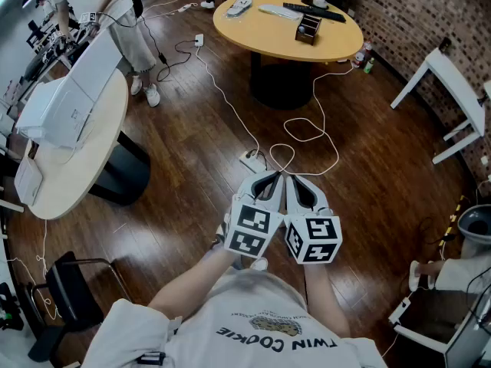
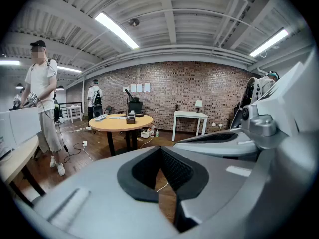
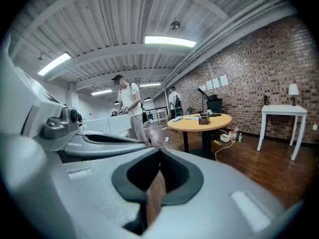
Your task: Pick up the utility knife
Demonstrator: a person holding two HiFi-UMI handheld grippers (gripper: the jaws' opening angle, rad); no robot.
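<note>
I hold both grippers side by side in front of my chest, over the wooden floor. My left gripper (image 1: 268, 182) (image 2: 160, 152) is shut with nothing between its pads. My right gripper (image 1: 301, 185) (image 3: 159, 157) sits right beside it, also shut and empty. Further ahead stands a round yellow table (image 1: 261, 33) (image 2: 112, 123) (image 3: 197, 122). It carries several small items, among them a dark open box (image 1: 308, 29) and a long black object (image 1: 314, 11). I cannot make out a utility knife among them at this distance.
A white cable (image 1: 230, 106) runs across the floor to a power strip (image 1: 252, 160) just ahead of the grippers. A pale round table (image 1: 84, 152) with white boxes stands at left, a person (image 1: 126, 21) beside it. A white desk (image 1: 453, 90) is at right, a black chair (image 1: 69, 297) at lower left.
</note>
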